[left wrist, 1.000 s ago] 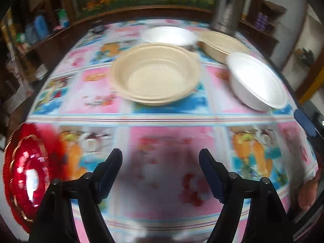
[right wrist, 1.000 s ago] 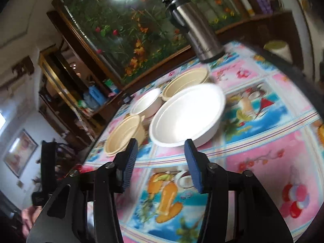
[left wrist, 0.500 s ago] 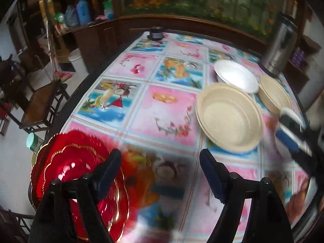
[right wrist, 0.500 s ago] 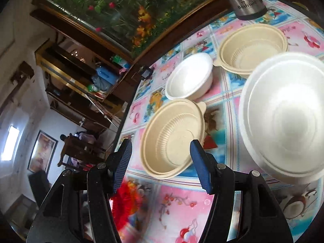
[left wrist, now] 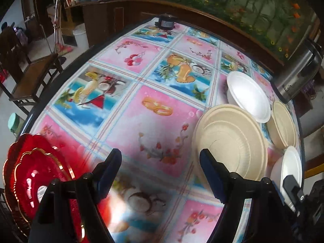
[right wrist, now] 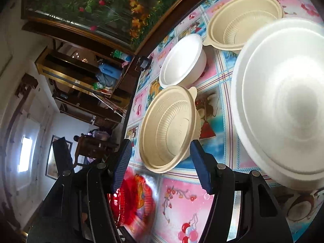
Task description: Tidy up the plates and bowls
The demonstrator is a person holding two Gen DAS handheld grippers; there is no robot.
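Two beige bowls and two white bowls stand on the flowered tablecloth. In the left wrist view the near beige bowl lies just right of my left gripper, which is open and empty. A stack of red gold-rimmed plates sits at the table's left edge, beside the left finger. In the right wrist view my right gripper is open and empty, hovering before the near beige bowl. The large white bowl looms at right, with a small white bowl and a second beige bowl behind.
A steel thermos jug stands at the table's far right. A small dark object sits at the far edge. A wooden chair stands off the table's left side. Cabinets and a flower painting line the wall.
The left gripper has swung left, bringing the red plates beside it and shifting the bowls to the right. The right gripper has come closer to the bowls, now facing the near beige one.
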